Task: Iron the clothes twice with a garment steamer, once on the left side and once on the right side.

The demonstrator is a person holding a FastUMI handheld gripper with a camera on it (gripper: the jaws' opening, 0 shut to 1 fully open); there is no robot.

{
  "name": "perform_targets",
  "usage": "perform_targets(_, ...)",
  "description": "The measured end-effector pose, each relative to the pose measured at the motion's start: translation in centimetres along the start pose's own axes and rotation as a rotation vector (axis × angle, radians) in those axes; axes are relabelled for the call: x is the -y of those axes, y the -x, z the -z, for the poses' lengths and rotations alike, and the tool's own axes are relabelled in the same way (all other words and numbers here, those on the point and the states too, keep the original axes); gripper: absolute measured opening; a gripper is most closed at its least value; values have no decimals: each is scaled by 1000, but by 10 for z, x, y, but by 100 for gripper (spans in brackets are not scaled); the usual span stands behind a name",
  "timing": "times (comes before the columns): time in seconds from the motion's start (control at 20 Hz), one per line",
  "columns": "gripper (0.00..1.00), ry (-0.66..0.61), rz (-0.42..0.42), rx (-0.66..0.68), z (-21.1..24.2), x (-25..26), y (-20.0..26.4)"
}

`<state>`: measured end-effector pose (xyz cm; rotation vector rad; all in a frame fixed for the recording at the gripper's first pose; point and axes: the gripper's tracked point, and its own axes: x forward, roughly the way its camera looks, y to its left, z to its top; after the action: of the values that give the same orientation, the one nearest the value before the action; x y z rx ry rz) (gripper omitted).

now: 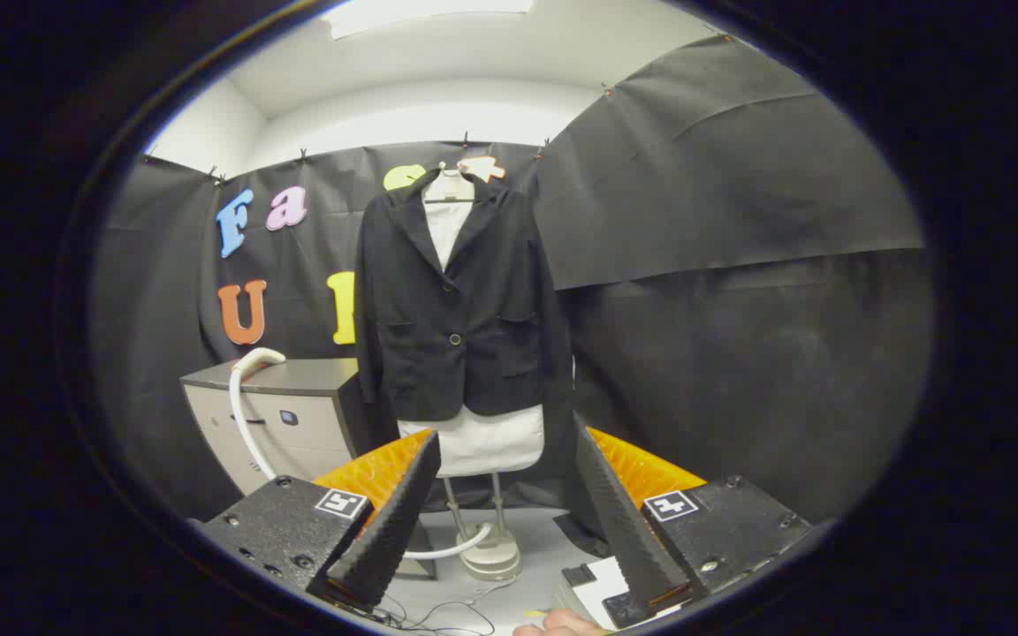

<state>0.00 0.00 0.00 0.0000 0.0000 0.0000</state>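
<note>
The claw [500, 521] stands wide open, its two fingers [385, 530] spread apart with nothing between them, and both point toward the garment ahead. Beyond the fingers, framed in the gap between them, hangs a black single-breasted cloth jacket [465, 309] buttoned over a white shirt [474, 442], whose collar shows at the neck and whose hem hangs out below the jacket. Both are dressed on a white mannequin torso [449, 185], which stands upright on a thin metal pole with a round pale base [491, 556] on the light floor [535, 539]. To the left of the jacket and slightly behind it stands a grey box-shaped cabinet with a dark top [297, 415]; a white curved hose [244, 406] arcs up over its front corner, runs down its face, and shows again by the pole's base. The steamer head itself cannot be made out. Thin dark cables [438, 614] lie on the floor between the fingers. Part of a person's hand [562, 625] appears just beneath the claw, next to a pale flat object [602, 592] I cannot identify.
</note>
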Motion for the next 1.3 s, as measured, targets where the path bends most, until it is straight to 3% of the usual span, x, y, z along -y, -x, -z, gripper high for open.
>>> perform_targets(0.75,99,-7,-47,11,-6,-39,-11)
perform_targets(1.3,99,12,-130,43,-31,-155,-64)
